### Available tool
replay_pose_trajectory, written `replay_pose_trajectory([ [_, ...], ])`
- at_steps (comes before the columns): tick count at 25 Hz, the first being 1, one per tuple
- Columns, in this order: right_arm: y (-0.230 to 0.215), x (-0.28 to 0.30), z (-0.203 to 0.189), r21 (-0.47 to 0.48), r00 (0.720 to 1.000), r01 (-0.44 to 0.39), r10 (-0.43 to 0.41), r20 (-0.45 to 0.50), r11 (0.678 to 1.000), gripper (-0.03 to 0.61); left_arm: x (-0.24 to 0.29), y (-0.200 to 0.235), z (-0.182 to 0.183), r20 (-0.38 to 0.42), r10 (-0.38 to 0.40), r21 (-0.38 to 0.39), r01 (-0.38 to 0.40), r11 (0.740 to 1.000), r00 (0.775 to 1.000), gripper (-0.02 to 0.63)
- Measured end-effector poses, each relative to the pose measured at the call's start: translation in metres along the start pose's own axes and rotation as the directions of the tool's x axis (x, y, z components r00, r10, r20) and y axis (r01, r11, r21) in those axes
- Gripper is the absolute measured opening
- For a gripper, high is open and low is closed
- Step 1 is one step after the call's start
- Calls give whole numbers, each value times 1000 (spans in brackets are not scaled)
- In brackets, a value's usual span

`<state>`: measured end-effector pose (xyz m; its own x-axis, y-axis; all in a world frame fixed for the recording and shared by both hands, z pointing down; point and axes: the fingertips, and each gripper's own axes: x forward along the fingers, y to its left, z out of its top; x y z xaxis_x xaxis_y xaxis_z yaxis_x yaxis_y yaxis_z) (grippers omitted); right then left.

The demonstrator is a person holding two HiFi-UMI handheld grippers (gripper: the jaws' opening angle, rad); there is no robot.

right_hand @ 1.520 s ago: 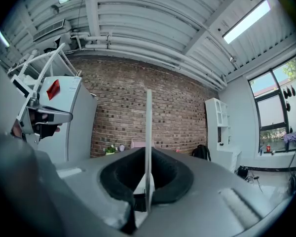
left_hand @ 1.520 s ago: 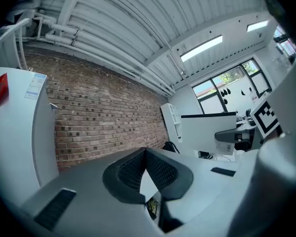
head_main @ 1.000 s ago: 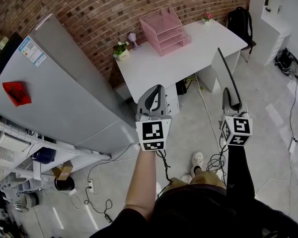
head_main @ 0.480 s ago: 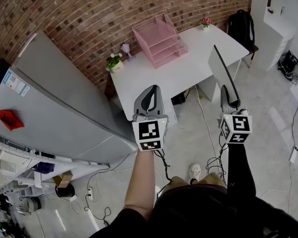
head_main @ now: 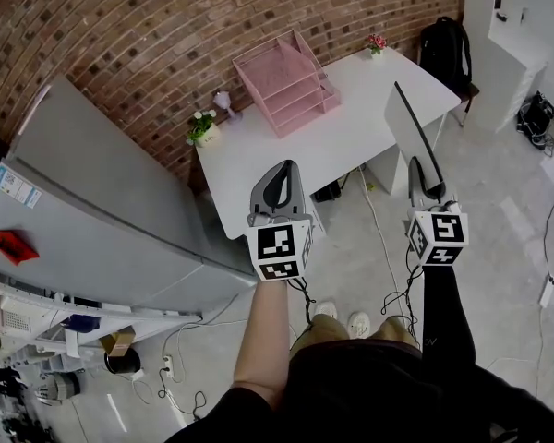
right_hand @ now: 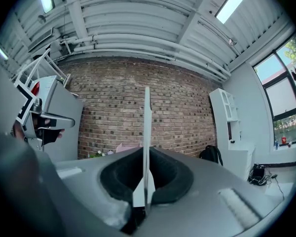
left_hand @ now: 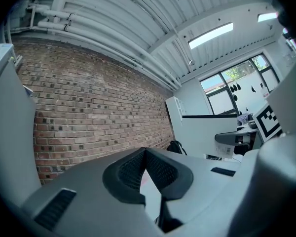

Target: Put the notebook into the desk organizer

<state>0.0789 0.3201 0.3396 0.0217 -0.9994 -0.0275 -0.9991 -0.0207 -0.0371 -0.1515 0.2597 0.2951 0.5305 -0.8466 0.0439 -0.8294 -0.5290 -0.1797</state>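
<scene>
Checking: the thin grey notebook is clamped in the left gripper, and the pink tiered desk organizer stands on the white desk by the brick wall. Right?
Wrong gripper: the right gripper view shows the thin grey notebook clamped in the right gripper; the left gripper is shut and empty. The pink tiered desk organizer does stand on the white desk by the brick wall.

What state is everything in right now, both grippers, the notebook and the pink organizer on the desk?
Left gripper: fingers shut, nothing between them.
Right gripper: fingers shut on the notebook.
Notebook: closed, held upright and edge-on in the air, not yet in the desk organizer.
Desk organizer: standing on the white desk by the brick wall, trays look empty.
</scene>
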Motion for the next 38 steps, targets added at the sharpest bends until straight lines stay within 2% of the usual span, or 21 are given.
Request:
replay_pose_trajectory([
  [9,-5,37,-11,-9,1000,2,-2,-17,1000,9,42,12,-7,2,-2,30,2,1000,1000,9],
  [13,-5,72,-8,-26,1000,-3,3,-10,1000,9,74,24,-12,5,-1,71,1,997,1000,9],
  [30,-11,265,-12,-39,999,16,-17,-31,999,9,253,109,-19,42,-68,39,66,997,997,9],
  [38,-8,333,-13,-57,999,8,-10,-35,998,9,316,142,-23,43,-91,38,89,995,995,9],
])
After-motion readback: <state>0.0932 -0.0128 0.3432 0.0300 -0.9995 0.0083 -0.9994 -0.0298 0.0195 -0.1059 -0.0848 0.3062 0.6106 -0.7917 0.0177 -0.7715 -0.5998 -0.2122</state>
